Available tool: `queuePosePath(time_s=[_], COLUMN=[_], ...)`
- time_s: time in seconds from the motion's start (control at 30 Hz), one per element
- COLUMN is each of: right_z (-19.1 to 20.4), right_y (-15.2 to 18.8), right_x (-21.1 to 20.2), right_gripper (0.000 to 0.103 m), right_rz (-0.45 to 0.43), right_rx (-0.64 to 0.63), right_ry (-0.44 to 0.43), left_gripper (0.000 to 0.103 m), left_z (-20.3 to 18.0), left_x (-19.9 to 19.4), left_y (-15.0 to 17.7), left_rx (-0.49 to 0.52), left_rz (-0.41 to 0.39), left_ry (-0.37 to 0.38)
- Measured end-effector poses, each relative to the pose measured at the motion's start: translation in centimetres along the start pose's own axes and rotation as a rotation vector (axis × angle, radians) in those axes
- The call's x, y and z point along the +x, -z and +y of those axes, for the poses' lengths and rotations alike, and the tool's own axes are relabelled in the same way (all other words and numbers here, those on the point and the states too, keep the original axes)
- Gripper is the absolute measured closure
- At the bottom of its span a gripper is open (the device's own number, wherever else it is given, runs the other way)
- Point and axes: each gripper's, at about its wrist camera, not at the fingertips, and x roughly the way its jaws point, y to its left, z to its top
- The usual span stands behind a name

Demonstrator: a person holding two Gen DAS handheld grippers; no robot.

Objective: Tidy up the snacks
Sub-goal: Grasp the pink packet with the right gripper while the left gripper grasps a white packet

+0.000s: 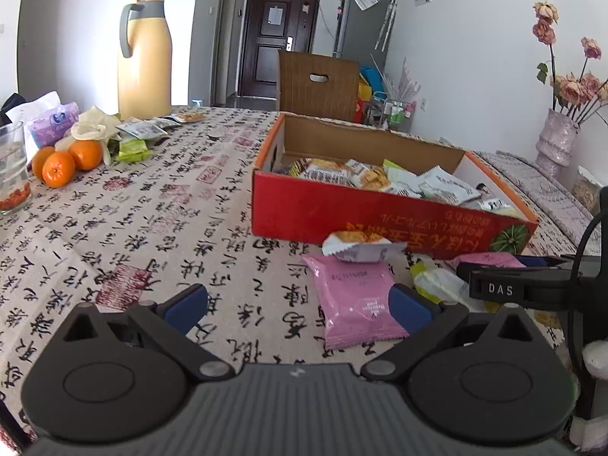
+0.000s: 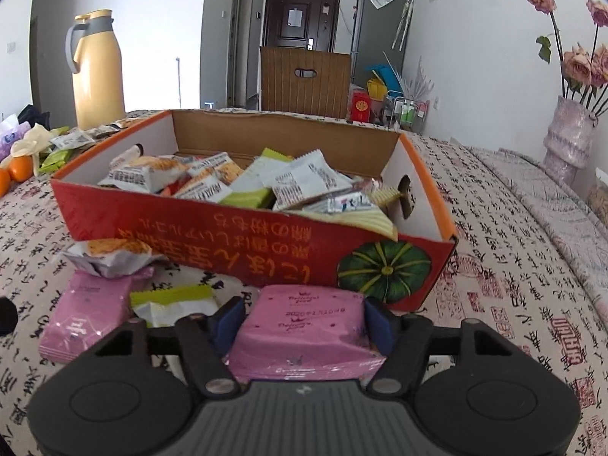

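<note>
A red cardboard box with several snack packets in it stands on the patterned tablecloth. In front of it lie loose packets: a pink one, an orange-and-white one and a yellow-green one. My right gripper is shut on a second pink snack packet, its blue pads against both sides, close to the box's front wall. My left gripper hangs open above the cloth, nothing between its fingers; the first pink packet lies by its right finger. One of the right gripper's fingers shows at the right.
At the far left are a yellow thermos jug, oranges, a glass, a tissue pack and more packets. A vase of dried roses stands far right. A wooden chair back is behind the box.
</note>
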Motion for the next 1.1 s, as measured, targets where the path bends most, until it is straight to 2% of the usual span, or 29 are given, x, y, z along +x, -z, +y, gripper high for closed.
queuePosePath(time_s=[0.27,0.63,0.83,1.1], right_z=[-0.4,-2.2,-4.3,-6.7], right_y=[0.5,1.4,2.6,4.5], right_x=[-0.5,-3.8,-6.4,-7.9], right_gripper=[0.040,0.042,0.042,0.042], right_rz=[-0.025,-0.127,-0.184,-0.205], right_rx=[0.003,0.072,0.122,0.167], right_ry=[-0.021,-0.045,-0.043,-0.047], left_gripper=[0.000,0.000,0.000,0.000], left_z=[0.0,-0.7,-2.5,-6.3], left_x=[0.6,0.7,0.4,0.2], left_y=[0.5,0.4,0.2,0.7], left_rx=[0.002,0.015,0.043,0.107], left_rz=[0.027,0.034,0.035,0.044], left_ry=[-0.002,-0.004,0.020,0.060])
